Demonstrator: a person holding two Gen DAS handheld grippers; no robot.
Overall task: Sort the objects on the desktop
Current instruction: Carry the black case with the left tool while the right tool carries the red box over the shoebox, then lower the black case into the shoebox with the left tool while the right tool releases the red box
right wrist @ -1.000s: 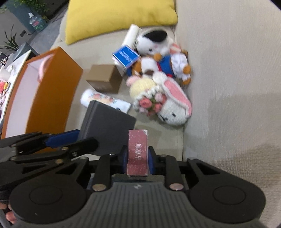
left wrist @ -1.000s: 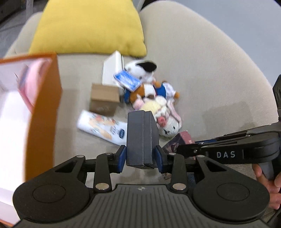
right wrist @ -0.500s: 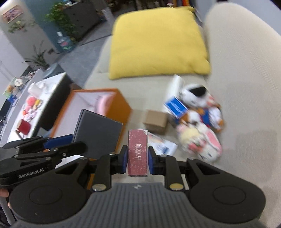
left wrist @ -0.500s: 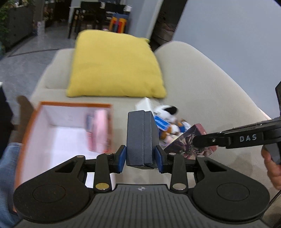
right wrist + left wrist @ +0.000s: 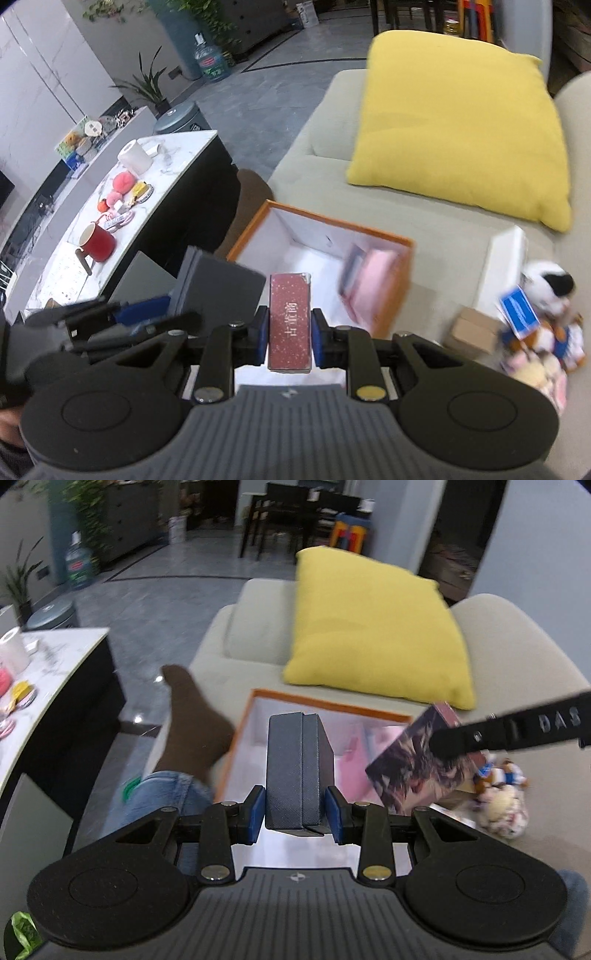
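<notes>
Gripping grey case (image 5: 301, 771), red box (image 5: 289, 326), between jaws

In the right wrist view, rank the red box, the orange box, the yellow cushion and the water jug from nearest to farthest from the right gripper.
1. Red box, clamped in the right gripper.
2. Orange box, just ahead.
3. Yellow cushion, beyond, right.
4. Water jug, far floor, left.

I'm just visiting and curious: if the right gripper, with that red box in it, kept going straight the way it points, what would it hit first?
Probably the orange box: the right gripper, shut on the red box, points down into its white inside, near a pink item there. Depth is hard to judge.
</notes>
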